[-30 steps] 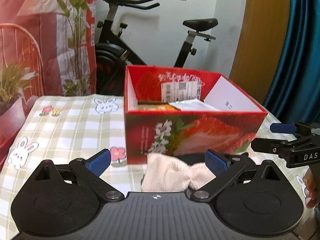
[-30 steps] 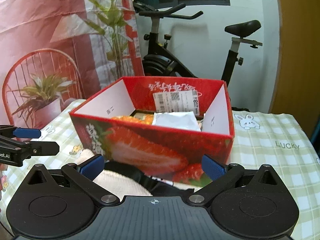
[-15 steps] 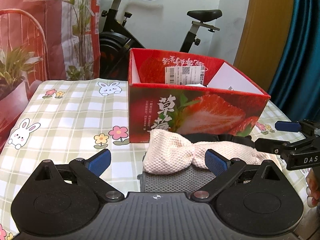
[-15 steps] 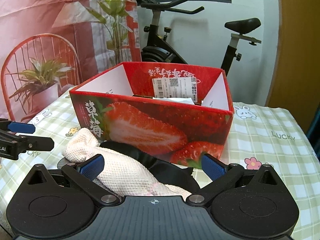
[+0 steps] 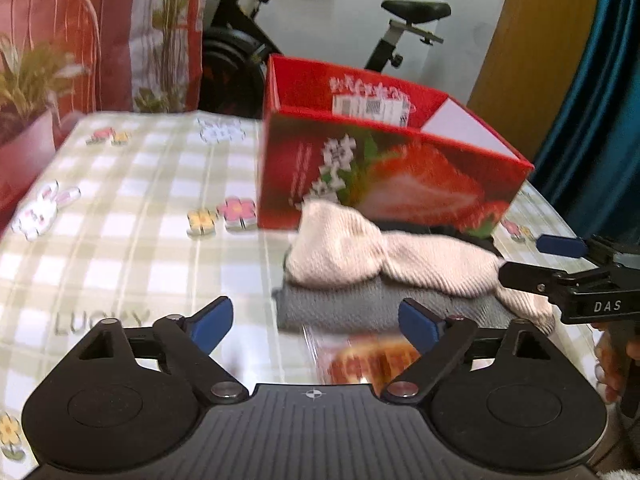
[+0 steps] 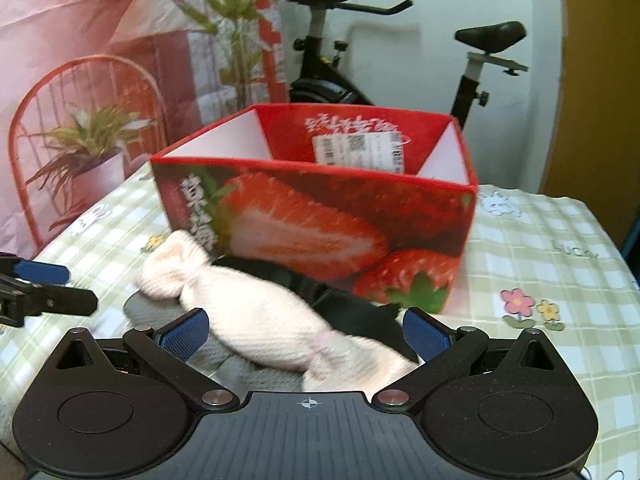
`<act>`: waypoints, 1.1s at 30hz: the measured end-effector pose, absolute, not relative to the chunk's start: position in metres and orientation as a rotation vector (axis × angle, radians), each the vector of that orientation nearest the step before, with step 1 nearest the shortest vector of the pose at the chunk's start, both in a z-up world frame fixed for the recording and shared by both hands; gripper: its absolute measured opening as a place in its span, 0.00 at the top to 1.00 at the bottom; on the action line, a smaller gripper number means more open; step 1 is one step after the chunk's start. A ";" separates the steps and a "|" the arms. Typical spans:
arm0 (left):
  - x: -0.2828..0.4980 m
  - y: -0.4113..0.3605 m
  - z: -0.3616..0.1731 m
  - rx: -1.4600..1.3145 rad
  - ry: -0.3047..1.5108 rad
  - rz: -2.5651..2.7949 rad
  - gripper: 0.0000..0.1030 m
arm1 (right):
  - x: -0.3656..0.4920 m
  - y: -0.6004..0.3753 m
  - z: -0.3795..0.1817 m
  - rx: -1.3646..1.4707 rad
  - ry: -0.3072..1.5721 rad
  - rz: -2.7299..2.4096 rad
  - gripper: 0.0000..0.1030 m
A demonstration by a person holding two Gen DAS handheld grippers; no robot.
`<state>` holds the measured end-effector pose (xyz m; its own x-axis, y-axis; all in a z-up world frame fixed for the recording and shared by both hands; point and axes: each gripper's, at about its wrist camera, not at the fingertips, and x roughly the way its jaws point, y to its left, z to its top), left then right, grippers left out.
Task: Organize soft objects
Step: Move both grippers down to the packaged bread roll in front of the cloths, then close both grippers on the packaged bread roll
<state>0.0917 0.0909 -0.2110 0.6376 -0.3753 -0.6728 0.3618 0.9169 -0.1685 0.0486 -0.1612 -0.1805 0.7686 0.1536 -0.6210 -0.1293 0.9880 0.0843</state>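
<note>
Both the left gripper (image 5: 315, 322) and the right gripper (image 6: 306, 330) are spread wide and hold nothing, while the cream sock (image 6: 256, 312) lies mid-frame on a grey cloth (image 5: 340, 304), touching the strawberry box (image 6: 320, 216).

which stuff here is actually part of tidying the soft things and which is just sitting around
Part of the job:
cream knit sock
grey knit cloth under it
black garment by the box
strawberry box
left gripper and right gripper, both open

Just lying about:
exercise bike
potted plant
red wire chair
packaged snack, blurred
checked tablecloth
</note>
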 end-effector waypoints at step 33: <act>0.081 0.082 -0.257 -0.168 0.942 -0.606 0.46 | 0.038 -0.119 -0.211 0.172 0.953 0.424 0.47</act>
<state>0.0807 0.0823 -0.2571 0.4370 -0.5553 -0.7075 0.4136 0.8226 -0.3901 0.0378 -0.1188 -0.2107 0.5052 0.4238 -0.7518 -0.2742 0.9048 0.3258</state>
